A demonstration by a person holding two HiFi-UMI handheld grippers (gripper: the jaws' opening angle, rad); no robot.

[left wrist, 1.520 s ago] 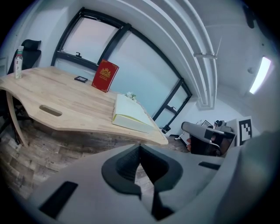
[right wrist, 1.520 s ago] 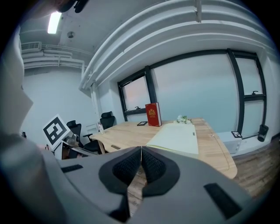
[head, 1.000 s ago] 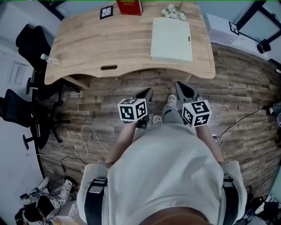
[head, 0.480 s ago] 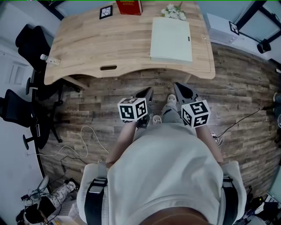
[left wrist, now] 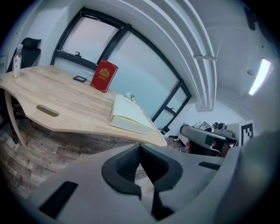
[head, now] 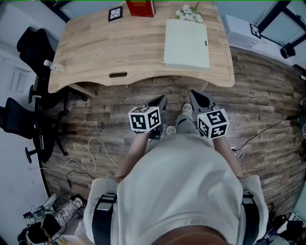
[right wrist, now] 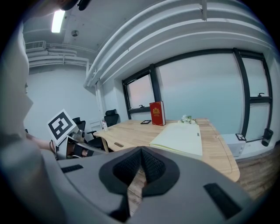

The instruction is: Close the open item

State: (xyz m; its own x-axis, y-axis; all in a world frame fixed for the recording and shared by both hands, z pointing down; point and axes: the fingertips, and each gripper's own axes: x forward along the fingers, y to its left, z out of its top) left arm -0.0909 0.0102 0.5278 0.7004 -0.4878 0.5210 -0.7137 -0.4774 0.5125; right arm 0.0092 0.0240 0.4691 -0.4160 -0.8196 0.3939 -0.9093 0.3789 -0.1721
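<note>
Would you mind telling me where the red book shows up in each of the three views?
Head view: the red book sits at the top edge, left of centre.
Left gripper view: the book stands upper left of centre.
Right gripper view: the book stands just above centre.
Shared landmark: the pale folder, right of it everywhere.
</note>
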